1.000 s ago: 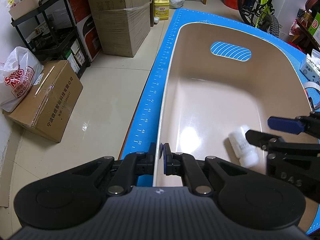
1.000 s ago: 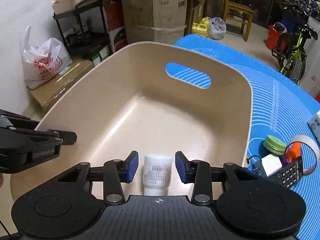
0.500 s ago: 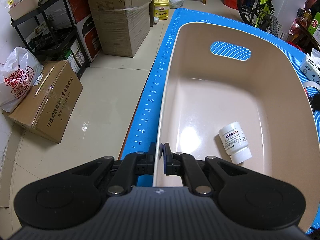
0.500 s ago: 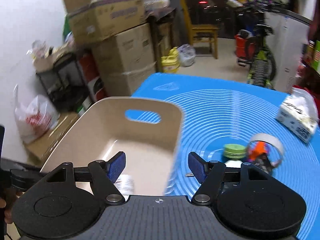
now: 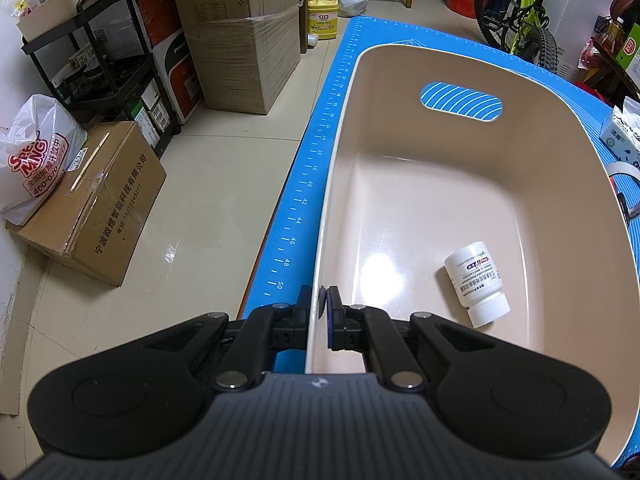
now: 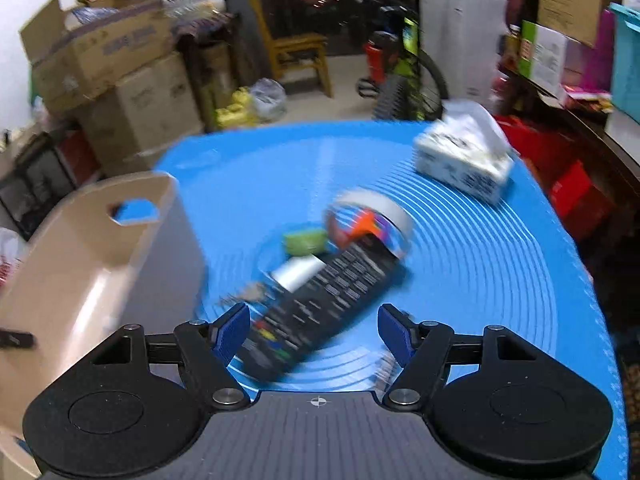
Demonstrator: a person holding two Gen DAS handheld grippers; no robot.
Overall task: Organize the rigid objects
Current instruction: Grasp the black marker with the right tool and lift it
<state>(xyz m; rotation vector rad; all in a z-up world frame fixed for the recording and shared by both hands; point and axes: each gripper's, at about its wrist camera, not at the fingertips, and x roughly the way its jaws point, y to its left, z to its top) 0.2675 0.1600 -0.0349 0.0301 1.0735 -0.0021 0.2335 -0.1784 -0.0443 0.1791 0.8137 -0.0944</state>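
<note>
Plainly, the next piece to gather is the black remote control (image 6: 320,312), lying slantwise on the blue mat (image 6: 480,264) just beside the beige bin (image 5: 560,152). The right gripper (image 6: 314,332) hangs over its near end, tongs spread wide and holding nothing. The left gripper (image 5: 322,308) is pinched tight on the bin's near rim, steadying it. To take the remote well, I would turn the wrist until the tongs sit square across its narrow width near the middle, then lower and close; a grip at the tip would likely let it tilt. The right wrist view is smeared by motion, so how the remote lies against its neighbours is hard to tell. A white pill bottle (image 5: 476,282) already lies on its side inside the bin. Beyond the bin on the mat are a green tin (image 6: 306,240), a tape roll (image 6: 372,216) and a tissue pack (image 6: 464,164). Cardboard boxes (image 5: 240,40) and a bicycle (image 5: 520,12) stand on the tiled floor past the bin.
</note>
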